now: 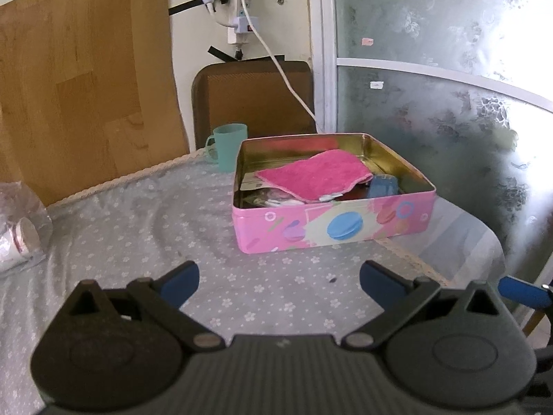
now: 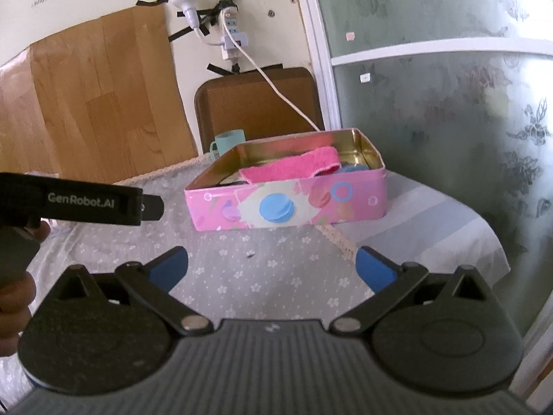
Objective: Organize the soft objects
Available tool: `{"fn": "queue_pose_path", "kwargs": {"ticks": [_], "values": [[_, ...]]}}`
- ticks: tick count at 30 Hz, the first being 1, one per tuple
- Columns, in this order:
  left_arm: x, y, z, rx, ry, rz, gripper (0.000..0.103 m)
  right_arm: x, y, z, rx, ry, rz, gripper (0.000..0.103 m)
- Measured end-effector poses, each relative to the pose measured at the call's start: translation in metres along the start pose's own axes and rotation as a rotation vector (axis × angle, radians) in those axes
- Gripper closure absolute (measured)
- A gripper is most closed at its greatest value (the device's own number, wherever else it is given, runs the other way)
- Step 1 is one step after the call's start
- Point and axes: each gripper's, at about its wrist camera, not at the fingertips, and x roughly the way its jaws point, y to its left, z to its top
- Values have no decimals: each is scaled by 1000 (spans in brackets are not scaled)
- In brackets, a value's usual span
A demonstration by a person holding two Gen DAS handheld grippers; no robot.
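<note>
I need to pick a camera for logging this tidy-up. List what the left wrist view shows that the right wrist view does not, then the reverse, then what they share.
Left wrist only: a clear bag of paper cups at the table's left edge, and the pink cloth seen from above, spread over other items.

Right wrist only: the left claw's black body, printed GenRobot.AI, with the hand holding it.

Both: the open pink tin, teal mug, brown chair back, and floral tablecloth. Each view's own claw is open and empty.
</note>
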Motion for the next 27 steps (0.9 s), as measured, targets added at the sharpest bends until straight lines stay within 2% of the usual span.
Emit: {"fn": "queue_pose_path", "kwargs": {"ticks": [12, 24, 27], "values": [[6, 7, -15, -29, 30, 26, 0, 1, 4, -17, -2, 50, 40, 0], [-1, 2, -14, 6, -20, 78, 0, 0, -5, -18, 42, 53, 39, 0], [6, 2, -12, 4, 14, 128, 0, 0, -5, -21, 28, 39, 36, 0]]}}
